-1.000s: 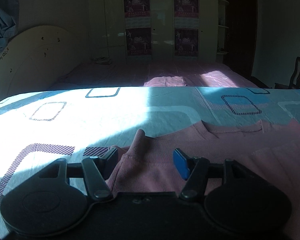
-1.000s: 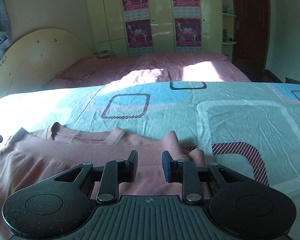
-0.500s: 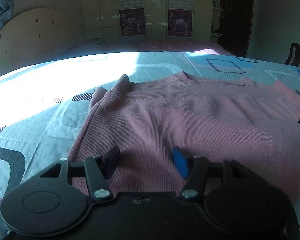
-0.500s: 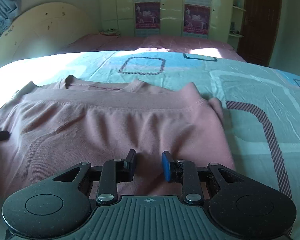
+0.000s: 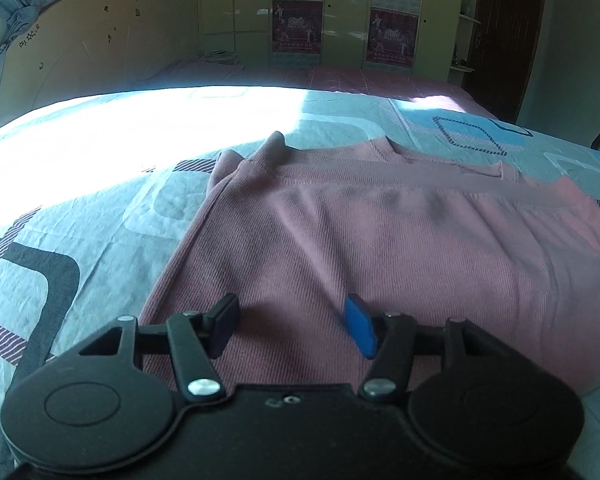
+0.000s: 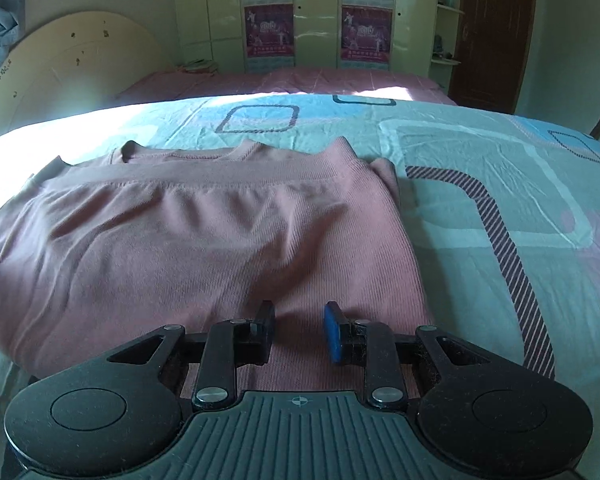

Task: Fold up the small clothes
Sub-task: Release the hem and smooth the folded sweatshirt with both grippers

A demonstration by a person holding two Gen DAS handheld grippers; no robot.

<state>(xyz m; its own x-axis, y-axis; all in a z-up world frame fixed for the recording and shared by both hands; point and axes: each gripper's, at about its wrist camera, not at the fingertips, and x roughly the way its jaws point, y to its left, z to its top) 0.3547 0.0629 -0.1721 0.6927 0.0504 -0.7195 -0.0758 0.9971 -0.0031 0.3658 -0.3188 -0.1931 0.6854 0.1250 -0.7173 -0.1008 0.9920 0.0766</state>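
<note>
The left gripper (image 5: 291, 326) hangs over the near left part of the pink top (image 5: 380, 248), its 2 fingers spread wide with nothing between them. The top lies flat on the patterned bedsheet (image 5: 100, 216), folded once so its hem band sits just short of the collar, probably to halve its length. The right gripper (image 6: 300, 330) hovers over the near right part, jaws parted more narrowly and empty; whether either tool touches the cloth is hard to tell. A second fold looks next.
</note>
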